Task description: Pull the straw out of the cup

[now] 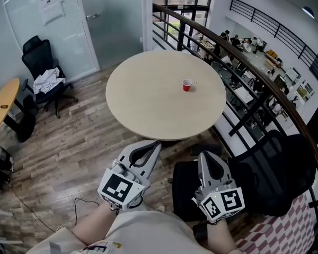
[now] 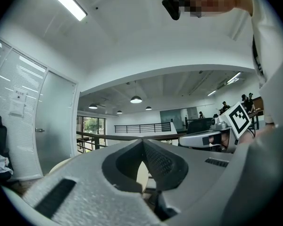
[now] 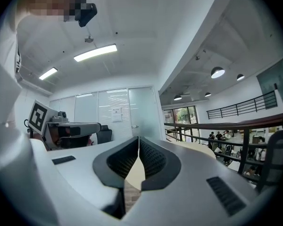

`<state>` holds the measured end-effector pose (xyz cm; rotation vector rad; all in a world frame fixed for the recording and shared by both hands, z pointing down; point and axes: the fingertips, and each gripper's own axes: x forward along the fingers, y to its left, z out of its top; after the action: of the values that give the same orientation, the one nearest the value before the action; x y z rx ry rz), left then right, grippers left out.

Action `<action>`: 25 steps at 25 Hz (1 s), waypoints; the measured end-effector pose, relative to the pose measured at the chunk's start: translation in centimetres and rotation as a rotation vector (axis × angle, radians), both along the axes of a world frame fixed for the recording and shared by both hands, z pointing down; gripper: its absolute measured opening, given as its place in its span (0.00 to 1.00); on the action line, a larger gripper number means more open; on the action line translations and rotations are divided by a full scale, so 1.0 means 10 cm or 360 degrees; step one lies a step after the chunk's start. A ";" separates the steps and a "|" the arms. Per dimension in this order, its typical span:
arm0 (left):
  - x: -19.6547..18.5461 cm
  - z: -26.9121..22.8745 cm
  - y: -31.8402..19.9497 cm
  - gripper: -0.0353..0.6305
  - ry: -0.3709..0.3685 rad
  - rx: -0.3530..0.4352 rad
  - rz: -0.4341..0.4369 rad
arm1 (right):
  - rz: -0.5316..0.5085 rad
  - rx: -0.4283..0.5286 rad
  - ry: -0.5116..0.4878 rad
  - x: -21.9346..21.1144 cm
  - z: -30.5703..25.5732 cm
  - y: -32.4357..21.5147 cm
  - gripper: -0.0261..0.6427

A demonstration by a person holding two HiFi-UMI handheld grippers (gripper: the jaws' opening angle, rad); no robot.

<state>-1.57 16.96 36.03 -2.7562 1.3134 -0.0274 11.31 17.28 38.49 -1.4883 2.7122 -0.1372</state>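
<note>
Cup [image 1: 187,85] with straw [image 1: 193,82] stands well beyond right tool [image 1: 208,156].

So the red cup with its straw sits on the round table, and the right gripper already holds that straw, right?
No: the right gripper holds nothing; its jaws are shut and empty in the right gripper view. The head view shows the straw in the red cup on the round table.

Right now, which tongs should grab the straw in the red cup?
Probably the right tongs. The red cup sits on the right half of the table, and its straw leans right. Both tongs are shut and short of it; the left tongs could steady the cup.
</note>
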 end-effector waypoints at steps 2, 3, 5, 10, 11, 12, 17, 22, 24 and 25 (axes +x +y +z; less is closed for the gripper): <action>0.09 0.03 0.02 0.07 0.0014 -0.0039 -0.0010 | -0.0003 0.0000 0.0009 0.07 0.03 -0.01 0.08; 0.13 0.05 0.03 0.07 0.0010 -0.0042 -0.0010 | -0.0001 -0.0004 0.0011 0.11 0.05 -0.01 0.08; 0.15 0.07 0.01 0.07 -0.0018 -0.0019 -0.0014 | 0.0002 -0.0011 0.0008 0.16 0.07 -0.04 0.08; 0.15 0.05 -0.06 0.07 0.0003 -0.0066 -0.0034 | -0.0006 -0.0022 0.0009 0.14 0.08 -0.12 0.08; 0.15 0.05 -0.07 0.07 -0.0001 -0.0059 -0.0032 | -0.0005 -0.0023 0.0006 0.14 0.09 -0.14 0.08; 0.15 0.06 -0.09 0.07 0.0001 -0.0063 -0.0034 | -0.0004 -0.0023 0.0004 0.14 0.10 -0.16 0.08; 0.15 0.13 -0.27 0.07 -0.0036 -0.0019 0.0000 | 0.0014 -0.0019 0.0015 0.14 0.14 -0.32 0.08; 0.27 0.16 -0.47 0.07 -0.0039 -0.0003 0.0024 | 0.0032 -0.0011 0.0028 0.26 0.16 -0.47 0.08; 0.26 0.18 -0.58 0.07 -0.0039 -0.0006 0.0028 | 0.0048 -0.0014 0.0027 0.27 0.18 -0.57 0.08; 0.24 0.20 -0.64 0.07 -0.0040 -0.0014 0.0032 | 0.0060 -0.0022 0.0020 0.26 0.19 -0.62 0.08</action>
<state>0.87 10.53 38.01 -2.7667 1.2825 -0.0665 13.91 11.04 40.43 -1.5482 2.6967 -0.1460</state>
